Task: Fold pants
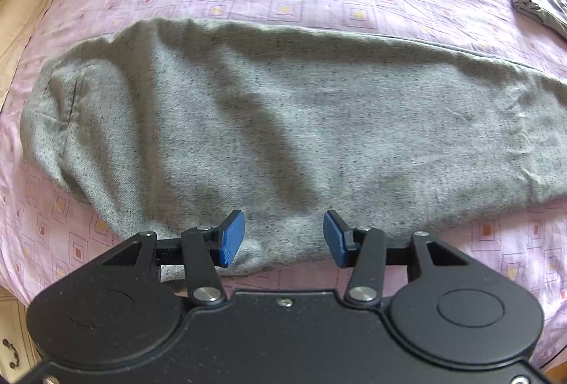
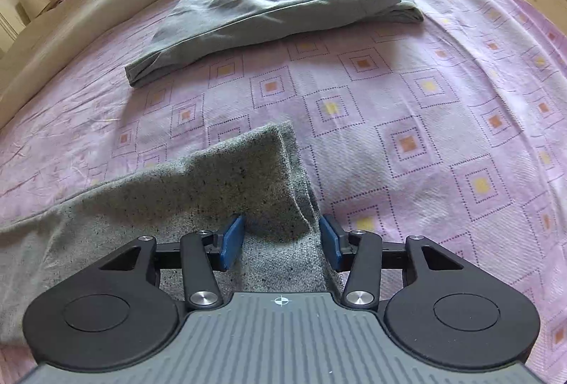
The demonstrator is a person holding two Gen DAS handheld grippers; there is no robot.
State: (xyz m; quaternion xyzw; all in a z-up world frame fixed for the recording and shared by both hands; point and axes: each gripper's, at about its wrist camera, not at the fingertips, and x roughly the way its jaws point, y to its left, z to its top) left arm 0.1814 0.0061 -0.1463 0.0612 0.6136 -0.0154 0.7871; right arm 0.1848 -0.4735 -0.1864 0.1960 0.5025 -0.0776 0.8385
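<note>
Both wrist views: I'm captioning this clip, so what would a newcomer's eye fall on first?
First, the speckled grey knit pants lying lengthwise across the pink bedsheet with square patterns, filling the left view. Next, the folded grey-green trousers near the far edge in the right view. Each view's bottom shows open blue-padded jaws: the left gripper over the near edge, the right gripper over the leg end.

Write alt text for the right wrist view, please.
The right gripper hovers open over the leg end of grey speckled pants on a pink patterned bedsheet. Behind them lies a folded grey-green pair of trousers.
</note>
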